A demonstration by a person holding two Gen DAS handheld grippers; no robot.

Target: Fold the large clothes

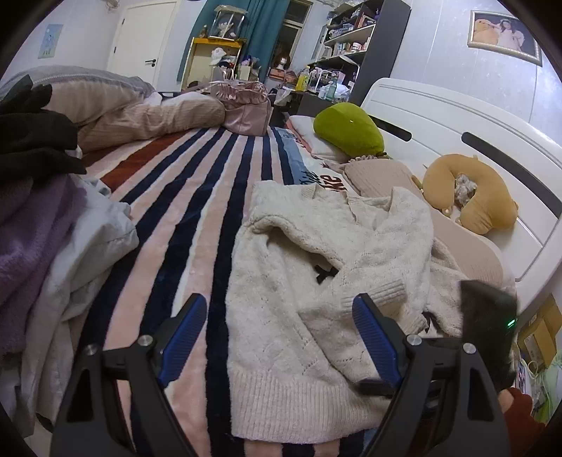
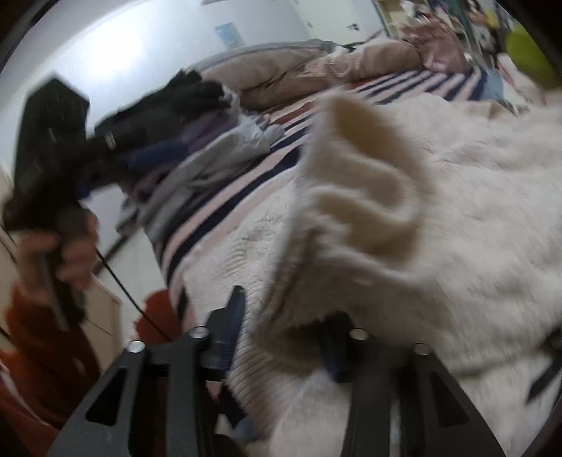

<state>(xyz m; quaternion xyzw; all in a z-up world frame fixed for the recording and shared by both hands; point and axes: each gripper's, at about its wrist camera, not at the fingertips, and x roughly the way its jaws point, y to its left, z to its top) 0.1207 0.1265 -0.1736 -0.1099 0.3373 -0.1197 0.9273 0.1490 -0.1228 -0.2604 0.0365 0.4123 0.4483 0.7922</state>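
Left hand-held gripper (image 1: 281, 337) wide over cream sweater (image 1: 298, 316); right hand-held gripper (image 2: 284, 327) blurred, sleeve between parted jaws, grip unclear.

The sweater (image 1: 316, 281) is cream white with a tiny black bow (image 1: 325, 273) on it. The blanket (image 1: 196, 197) under it has pink, navy and white stripes, plus one rusty red band. Gripper pads (image 1: 376, 342) are bright blue on black frames. There's a lime green pillow (image 1: 347, 130), a mustard yellow neck pillow (image 1: 467, 193), a lilac and grey clothes pile (image 1: 52, 239), teal curtains (image 1: 260, 31) and a white headboard (image 1: 456, 140).
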